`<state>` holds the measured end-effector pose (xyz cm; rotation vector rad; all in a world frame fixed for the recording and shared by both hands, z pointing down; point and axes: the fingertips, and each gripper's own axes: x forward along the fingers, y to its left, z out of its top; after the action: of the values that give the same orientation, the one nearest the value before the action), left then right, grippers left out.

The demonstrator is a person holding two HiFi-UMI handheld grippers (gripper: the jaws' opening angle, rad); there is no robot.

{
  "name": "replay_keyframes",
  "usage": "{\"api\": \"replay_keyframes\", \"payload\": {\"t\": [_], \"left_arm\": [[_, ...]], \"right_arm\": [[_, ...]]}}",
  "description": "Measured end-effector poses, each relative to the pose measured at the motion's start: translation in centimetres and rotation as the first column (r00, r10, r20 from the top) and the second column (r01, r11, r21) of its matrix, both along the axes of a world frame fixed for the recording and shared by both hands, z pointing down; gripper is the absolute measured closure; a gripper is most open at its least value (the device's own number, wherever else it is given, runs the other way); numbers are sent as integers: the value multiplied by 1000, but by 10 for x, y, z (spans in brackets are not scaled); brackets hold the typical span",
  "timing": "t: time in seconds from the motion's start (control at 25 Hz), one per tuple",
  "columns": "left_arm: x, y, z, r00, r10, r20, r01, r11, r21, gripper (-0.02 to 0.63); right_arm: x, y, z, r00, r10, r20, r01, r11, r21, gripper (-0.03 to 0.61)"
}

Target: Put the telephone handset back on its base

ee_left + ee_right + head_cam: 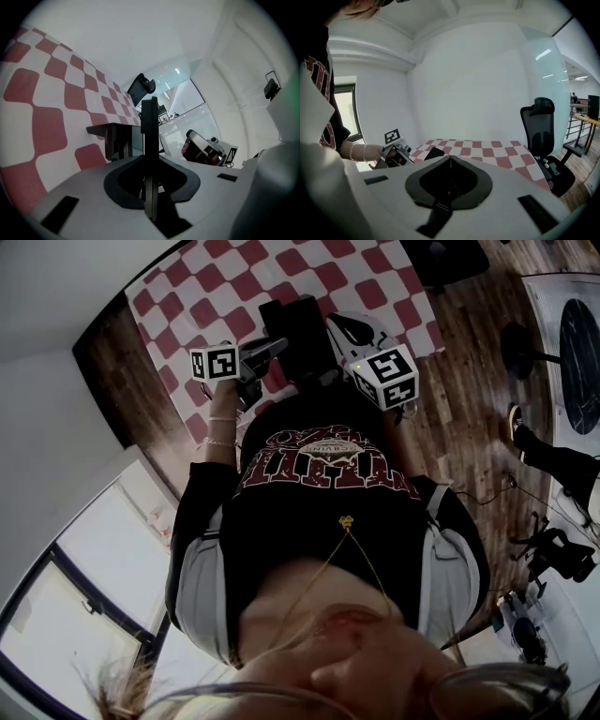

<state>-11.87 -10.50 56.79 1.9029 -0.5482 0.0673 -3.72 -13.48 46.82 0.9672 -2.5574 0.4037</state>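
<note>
Head view looks down the person's black shirt to a table under a red-and-white checked cloth. The telephone is a black block on the cloth at 12 o'clock from the chest, well inside the cloth's edges. It is dark and small in every view, so its parts cannot be told apart. Bare checks lie around it at 10, 12 and 2 o'clock. The cloth's right edge, at 2 o'clock, gives onto a wooden floor. Its left edge, at 9 o'clock, borders a strip of dark wood.

The left gripper is at about 8 o'clock of the telephone, near its closer corner. Its claw is pressed together into one dark bar with nothing in it. Its camera is rolled, so the cloth stands upright at 9 o'clock and the telephone shows just left of the bar.

The right gripper is at about 4 o'clock of the telephone, apart from it. Its claw is also pressed together, meeting in a thin seam and empty. In the right gripper view, open cloth runs from 12 to 2 o'clock. A black office chair stands at 3 o'clock, just beyond the table's right edge, and a white wall closes the far side.
</note>
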Motion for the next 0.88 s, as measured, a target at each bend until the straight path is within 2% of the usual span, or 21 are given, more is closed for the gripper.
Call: {"api": "replay_keyframes", "payload": {"t": [0.88], "left_arm": [[3,6,32,1000,-18,17,19,997,-78,532]], "right_arm": [[-2,2,10,1000,-10,-14,10,1000,-25,558]]}}
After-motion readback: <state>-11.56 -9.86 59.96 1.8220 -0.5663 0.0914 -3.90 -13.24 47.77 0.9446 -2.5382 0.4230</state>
